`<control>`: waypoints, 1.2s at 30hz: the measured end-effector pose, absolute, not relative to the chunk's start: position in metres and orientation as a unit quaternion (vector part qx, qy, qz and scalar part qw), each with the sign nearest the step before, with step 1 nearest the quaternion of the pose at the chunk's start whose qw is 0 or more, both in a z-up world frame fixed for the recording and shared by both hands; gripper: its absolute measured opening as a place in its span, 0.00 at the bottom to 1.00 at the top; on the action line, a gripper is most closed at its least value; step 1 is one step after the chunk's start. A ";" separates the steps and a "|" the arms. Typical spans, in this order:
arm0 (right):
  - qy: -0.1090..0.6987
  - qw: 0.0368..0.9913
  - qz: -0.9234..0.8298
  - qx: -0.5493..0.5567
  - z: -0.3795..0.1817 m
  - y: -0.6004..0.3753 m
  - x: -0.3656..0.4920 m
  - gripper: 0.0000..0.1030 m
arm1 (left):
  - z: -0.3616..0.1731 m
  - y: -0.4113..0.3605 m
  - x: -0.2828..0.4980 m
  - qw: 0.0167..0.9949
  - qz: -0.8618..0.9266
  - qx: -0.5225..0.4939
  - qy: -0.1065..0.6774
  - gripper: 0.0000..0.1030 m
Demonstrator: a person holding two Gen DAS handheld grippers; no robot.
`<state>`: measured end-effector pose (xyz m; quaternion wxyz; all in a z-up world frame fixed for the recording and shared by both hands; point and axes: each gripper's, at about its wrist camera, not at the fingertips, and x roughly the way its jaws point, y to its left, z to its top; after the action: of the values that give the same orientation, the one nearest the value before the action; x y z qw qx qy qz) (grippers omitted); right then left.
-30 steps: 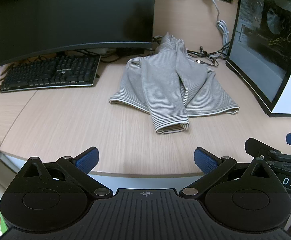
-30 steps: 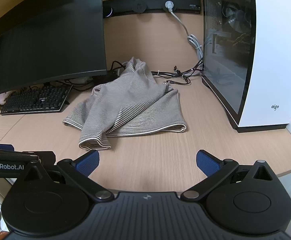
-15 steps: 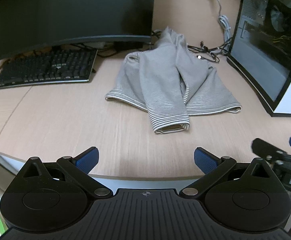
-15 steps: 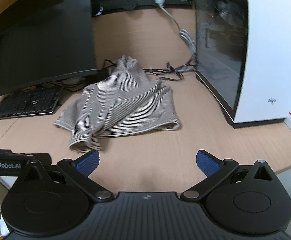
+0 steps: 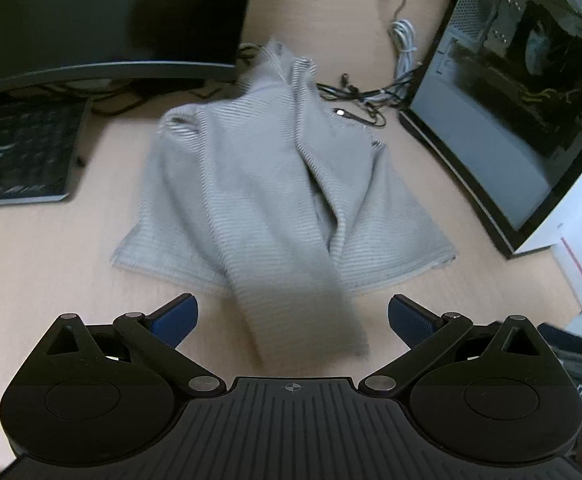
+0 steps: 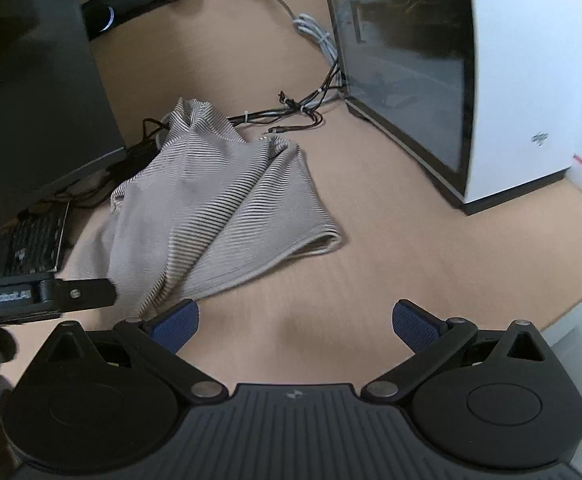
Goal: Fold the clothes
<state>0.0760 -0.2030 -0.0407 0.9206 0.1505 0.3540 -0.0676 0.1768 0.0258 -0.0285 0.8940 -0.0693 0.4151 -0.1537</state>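
Observation:
A grey striped long-sleeved garment (image 5: 259, 200) lies crumpled on the wooden desk (image 5: 51, 264), one sleeve folded across its front. The cuff of that sleeve (image 5: 311, 320) reaches in between the fingers of my left gripper (image 5: 293, 314), which is open and just above the desk. In the right wrist view the garment (image 6: 219, 208) lies ahead and to the left. My right gripper (image 6: 295, 320) is open over bare desk near the garment's lower hem, with nothing between its fingers. The left gripper (image 6: 51, 294) shows at the left of that view, beside the garment's edge.
A dark monitor (image 5: 91, 12) and a black keyboard (image 5: 15, 152) stand at the back left. A white computer case with a glass side (image 6: 491, 80) stands to the right. Cables (image 6: 291, 116) lie behind the garment. The desk's front edge (image 6: 571, 304) curves at the right.
Both grippers have moved forward and tilted down toward the garment. The sleeve cuff now lies between the left gripper's fingers. Both stayed open.

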 end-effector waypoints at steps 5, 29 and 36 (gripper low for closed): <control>0.355 0.910 -0.081 0.201 -0.034 -0.195 0.097 1.00 | -0.029 0.036 0.222 0.891 -0.175 -0.078 0.412 1.00; 0.407 0.895 0.101 0.150 -0.092 -0.237 0.287 1.00 | -0.070 0.022 0.298 0.880 -0.102 -0.121 0.447 1.00; 0.427 0.875 0.163 0.162 -0.109 -0.253 0.284 1.00 | -0.069 0.011 0.263 0.888 -0.074 -0.099 0.443 1.00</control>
<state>0.2837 -0.2533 -0.1090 0.8745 0.1615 0.4271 0.1633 0.2627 0.0108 -0.0692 0.8879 -0.0994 0.4430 -0.0744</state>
